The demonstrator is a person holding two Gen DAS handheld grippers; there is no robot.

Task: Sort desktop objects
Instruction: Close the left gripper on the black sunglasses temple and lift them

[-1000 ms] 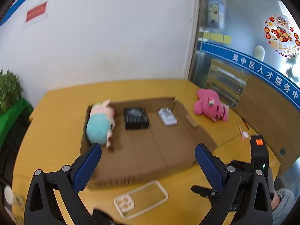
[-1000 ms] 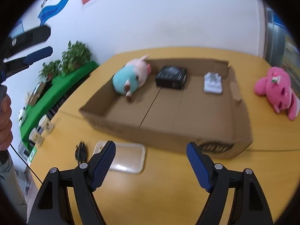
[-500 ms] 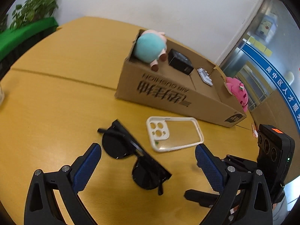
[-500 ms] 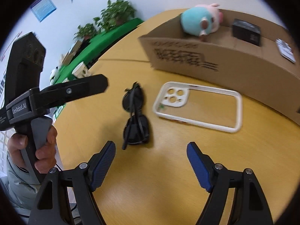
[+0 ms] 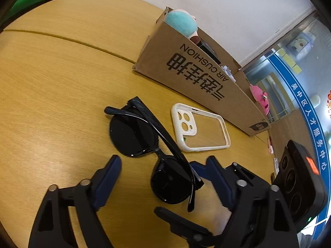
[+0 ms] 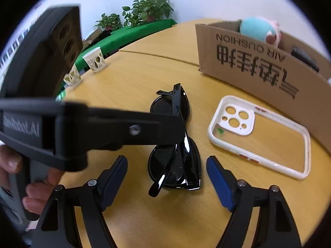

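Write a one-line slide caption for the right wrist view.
Both claws, right claw and left claw, closing around folded black sunglasses on the wooden table, beside a clear phone case.

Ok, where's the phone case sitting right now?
The phone case lies flat on the table, to the right of the sunglasses in both wrist views and just in front of the cardboard box, apart from each.

An office — wooden meeting table [image 5: 62,72]; potted plants [image 6: 144,8]; glass partition [image 5: 300,66] with blue signage
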